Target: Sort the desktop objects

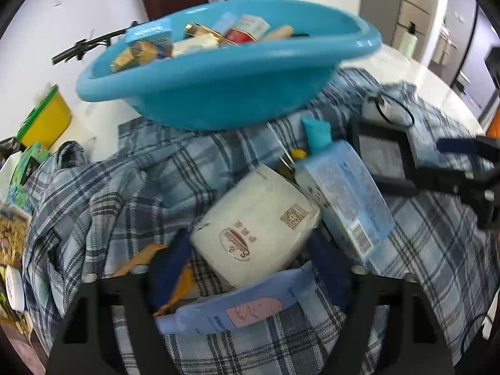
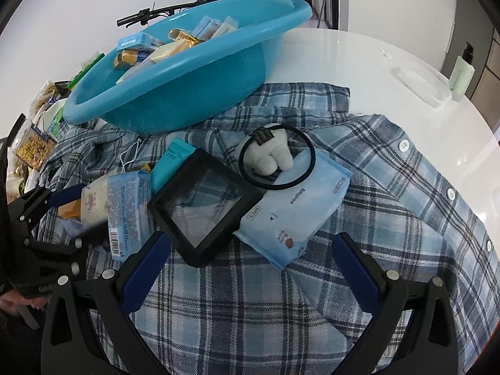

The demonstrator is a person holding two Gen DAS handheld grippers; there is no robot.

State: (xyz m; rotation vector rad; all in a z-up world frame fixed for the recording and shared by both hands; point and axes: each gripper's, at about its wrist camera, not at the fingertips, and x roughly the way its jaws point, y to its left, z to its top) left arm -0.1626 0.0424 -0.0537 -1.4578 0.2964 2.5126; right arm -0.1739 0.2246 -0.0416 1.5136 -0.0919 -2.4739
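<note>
White worktop (image 1: 406,72) carries a blue plaid shirt (image 1: 109,193), spread and rumpled across most of the surface.

Left wrist view: a blue basin (image 1: 218,93) sits at the far side, resting partly on the shirt and filled with small boxes (image 1: 150,39) and packets. The left gripper (image 1: 250,268) is at the near edge with its jaws released and spread wide. Between them lies a white tissue pack (image 1: 253,218), with a light blue pouch (image 1: 250,306) just nearer, overlapping its near edge. A pale blue wipes pack (image 1: 347,200) touches the tissue pack on its right. A black frame (image 1: 384,156) lies farther right, and the right gripper's arm shows at the right edge. A yellow tub (image 1: 47,118) stands at the far left.

Right wrist view: the right gripper (image 2: 253,256) has its jaws released and spread wide, holding nothing. The black frame (image 2: 206,206) lies between them toward the left finger, overlapping a light blue packet (image 2: 297,206). A white plush toy (image 2: 268,153) with a black ring (image 2: 278,159) around it rests on the packet's far end. The left gripper (image 2: 62,218) is at the left, beside the wipes pack (image 2: 128,209). The basin (image 2: 175,93) is at the far left. A pump bottle (image 2: 462,72) stands at the far right.
</note>
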